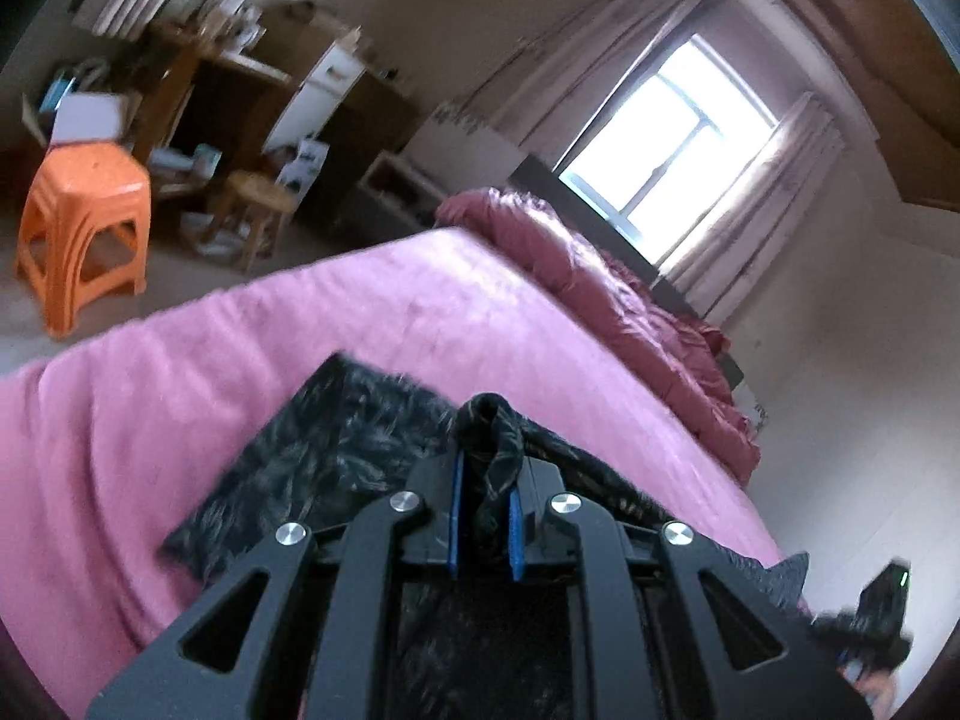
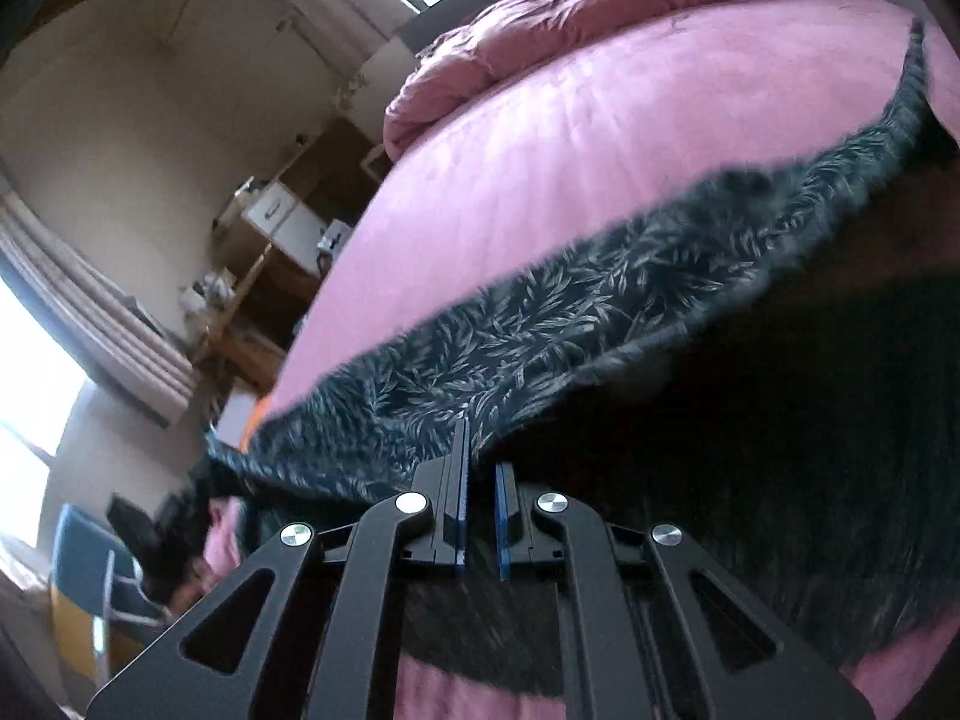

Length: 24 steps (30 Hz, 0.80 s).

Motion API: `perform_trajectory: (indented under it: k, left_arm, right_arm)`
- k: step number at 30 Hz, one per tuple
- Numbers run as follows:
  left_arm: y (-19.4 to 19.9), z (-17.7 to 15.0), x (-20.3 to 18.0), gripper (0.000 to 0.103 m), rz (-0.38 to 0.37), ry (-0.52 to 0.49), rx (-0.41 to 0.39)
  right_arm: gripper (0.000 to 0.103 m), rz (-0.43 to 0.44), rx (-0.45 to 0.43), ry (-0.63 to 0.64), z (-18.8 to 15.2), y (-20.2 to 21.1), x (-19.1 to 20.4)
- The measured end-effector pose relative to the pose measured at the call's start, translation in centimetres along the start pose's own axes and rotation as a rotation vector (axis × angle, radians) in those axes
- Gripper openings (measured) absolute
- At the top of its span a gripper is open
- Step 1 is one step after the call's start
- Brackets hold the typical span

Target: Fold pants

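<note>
your left tool (image 1: 486, 480) clenches a bunched edge of the black leaf-print fabric pants (image 1: 336, 438); your right tool (image 2: 480, 480) is clamped on another edge. the pants hang lifted above the pink bed sheet (image 1: 420, 312), so most folding looks left.

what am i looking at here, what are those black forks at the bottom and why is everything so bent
Those black forks are two handheld grippers; a person holds one in each hand. Each carries a wide-angle camera that looks along its two fingers, which bends the room.

One picture is from the left gripper. It is shut on a bunched bit of the pants, dark cloth with a leaf print. The other gripper shows blurred at the lower right.

The other picture is from the right gripper, also shut, with an edge of the same pants between its fingers.

The pants lie partly on a bed with a pink sheet; a quilt is heaped by the window. An orange stool stands on the floor.
</note>
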State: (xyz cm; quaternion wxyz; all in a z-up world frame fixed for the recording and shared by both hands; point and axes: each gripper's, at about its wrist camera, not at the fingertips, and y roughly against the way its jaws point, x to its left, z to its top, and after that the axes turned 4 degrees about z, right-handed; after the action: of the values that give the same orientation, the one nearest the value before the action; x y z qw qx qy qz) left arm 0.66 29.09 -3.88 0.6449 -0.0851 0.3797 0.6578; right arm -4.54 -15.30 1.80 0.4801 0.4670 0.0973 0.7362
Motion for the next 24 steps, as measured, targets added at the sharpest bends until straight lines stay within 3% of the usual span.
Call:
perform_trajectory:
  k: [4,7,8,9,13,18,22,24]
  left_arm:
    - [0.1,-1.1,0.7,0.011,0.011,0.022,0.037]
    - [0.8,-1.7,1.3,0.031,0.025,0.051,0.04]
    - [1.0,-1.9,1.4,0.047,0.023,0.066,0.041]
    - [1.3,-2.1,1.9,0.053,0.011,0.098,0.05]
    - [2.1,-3.1,2.8,0.057,-0.044,0.18,0.081]
    - [3.4,-4.5,2.3,0.082,-0.142,0.234,0.128]
    - [3.3,-4.9,1.7,0.083,-0.124,0.231,0.162]
    - [3.1,-4.9,1.4,0.084,-0.115,0.236,0.184]
  right_arm:
    - [0.006,-0.029,0.016,-0.005,-3.5,-2.0,-2.0]
    - [0.006,-0.039,-0.008,0.043,-4.4,-3.1,-2.5]
    - [0.006,-0.044,-0.008,0.047,-4.6,-3.3,-2.6]
    - [0.006,-0.037,-0.008,0.033,-4.6,-3.6,-2.8]
    - [0.006,-0.013,-0.012,0.01,-4.4,-3.6,-3.3]
    - [0.006,0.023,-0.011,-0.046,-4.6,-3.2,-4.7]
    - [0.006,0.054,-0.02,-0.081,-4.4,-2.9,-5.3]
    - [0.014,0.043,-0.024,-0.094,-4.1,-2.5,-5.8]
